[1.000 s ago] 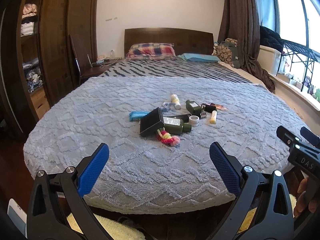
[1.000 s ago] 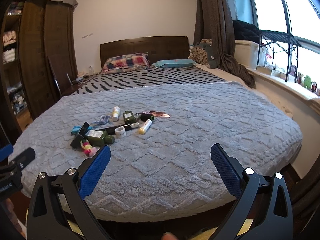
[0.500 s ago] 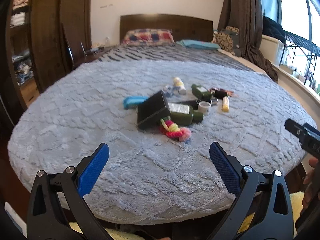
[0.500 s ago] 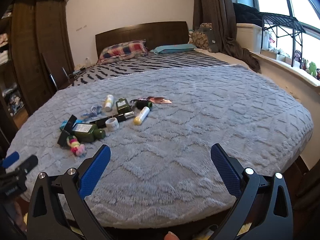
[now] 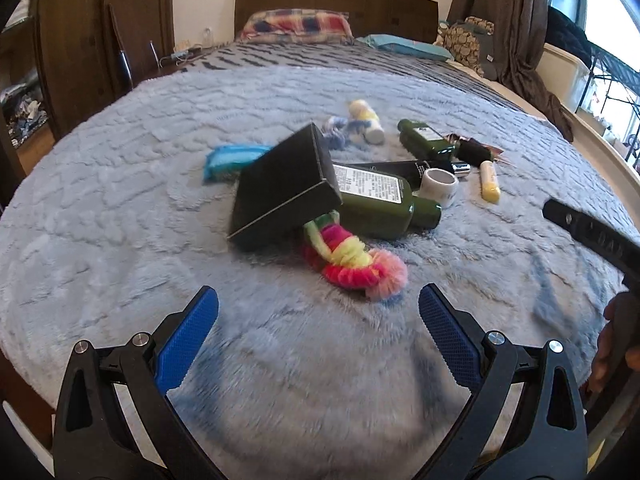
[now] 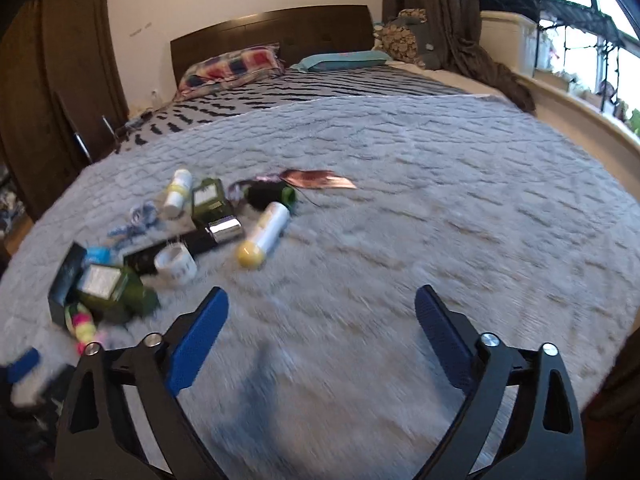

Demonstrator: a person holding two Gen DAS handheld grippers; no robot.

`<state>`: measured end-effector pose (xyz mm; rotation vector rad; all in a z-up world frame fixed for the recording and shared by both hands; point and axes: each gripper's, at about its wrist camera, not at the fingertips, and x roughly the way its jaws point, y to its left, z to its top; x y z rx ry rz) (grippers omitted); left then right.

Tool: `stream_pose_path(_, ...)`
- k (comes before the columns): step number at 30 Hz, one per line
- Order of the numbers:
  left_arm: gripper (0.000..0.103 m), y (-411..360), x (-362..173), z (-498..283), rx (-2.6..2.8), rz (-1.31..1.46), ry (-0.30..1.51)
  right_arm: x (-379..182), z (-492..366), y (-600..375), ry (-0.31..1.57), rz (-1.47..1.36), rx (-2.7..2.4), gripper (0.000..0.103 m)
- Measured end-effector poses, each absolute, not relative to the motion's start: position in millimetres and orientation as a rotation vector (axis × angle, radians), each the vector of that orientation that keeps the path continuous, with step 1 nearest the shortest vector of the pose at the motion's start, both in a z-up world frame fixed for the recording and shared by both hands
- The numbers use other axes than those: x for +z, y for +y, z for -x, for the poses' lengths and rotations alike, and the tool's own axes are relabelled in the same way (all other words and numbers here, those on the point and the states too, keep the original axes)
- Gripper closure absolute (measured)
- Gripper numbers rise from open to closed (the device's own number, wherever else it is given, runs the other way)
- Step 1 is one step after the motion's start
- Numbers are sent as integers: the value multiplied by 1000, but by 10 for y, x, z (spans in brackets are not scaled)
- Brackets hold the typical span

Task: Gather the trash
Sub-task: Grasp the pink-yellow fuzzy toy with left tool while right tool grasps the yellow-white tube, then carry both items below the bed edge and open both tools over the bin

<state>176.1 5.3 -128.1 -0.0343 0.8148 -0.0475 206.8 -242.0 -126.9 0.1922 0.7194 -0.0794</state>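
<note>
A heap of small items lies on the grey blanket (image 5: 120, 220). In the left wrist view a black box (image 5: 284, 188) leans on a dark green bottle (image 5: 380, 204), with a pink and yellow fluffy thing (image 5: 352, 260) in front of them. Behind are a white tape roll (image 5: 440, 184), a yellow tube (image 5: 490, 182) and a blue packet (image 5: 232, 160). My left gripper (image 5: 318, 332) hangs open just short of the fluffy thing. My right gripper (image 6: 320, 326) is open and empty, its jaws closing a little, to the right of the yellow tube (image 6: 266, 236) and tape roll (image 6: 176, 266).
A striped sheet (image 6: 320, 88) and pillows (image 5: 296, 26) lie at the bed's far end. A dark wardrobe (image 5: 100, 36) stands at the left, curtains (image 6: 452, 20) and a window ledge (image 6: 568, 120) at the right. The other gripper's black tip (image 5: 588, 232) shows at the right edge of the left wrist view.
Both grippers have come forward and down over the bed, so the heap of items looks much larger and closer. The right jaws stand slightly narrower.
</note>
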Motion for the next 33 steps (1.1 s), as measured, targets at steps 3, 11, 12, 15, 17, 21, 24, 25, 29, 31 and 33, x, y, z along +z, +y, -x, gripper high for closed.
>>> stream_pose_path(3, 14, 19, -1351, -1895, -63, 65, 834, -1292, -2287, -2362, 733, -201, -50, 19)
stream_pose_path(11, 34, -55, -1448, -2210, -44, 65, 859, -1448, -2810, -2279, 813, -236, -14, 53)
stream_pose_path(12, 37, -39, -1450, -2236, -49, 72, 860, -1481, -2854, -2263, 830, -244, -6, 54)
stream_pose_path(15, 41, -36, -1469, -2300, -55, 72, 864, -1537, -2931, -2195, 859, -230, 1, 58)
stream_pose_path(17, 43, -27, -1494, -2326, -61, 64, 865, -1572, -2972, -2145, 881, -200, -10, 65)
stream_pose_path(21, 46, -19, -1498, -2292, -81, 54, 859, -1581, -2931, -2104, 884, -151, -16, 78)
stream_pose_path(24, 50, 21, -1476, -2217, -98, 70, 855, -1551, -2753, -2113, 872, -130, -4, 81)
stream_pose_path(25, 52, 33, -1462, -2178, -102, 75, 853, -1542, -2704, -2143, 869, -133, 2, 81)
stream_pose_path(29, 53, 25, -1418, -1948, -135, 83, 850, -1486, -2344, -2230, 854, -163, 17, 81)
stream_pose_path(31, 54, 0, -1408, -1804, -147, 78, 844, -1477, -2176, -2275, 850, -179, 25, 81)
stream_pose_path(33, 54, -16, -1401, -1682, -162, 85, 843, -1468, -2015, -2307, 845, -191, 30, 81)
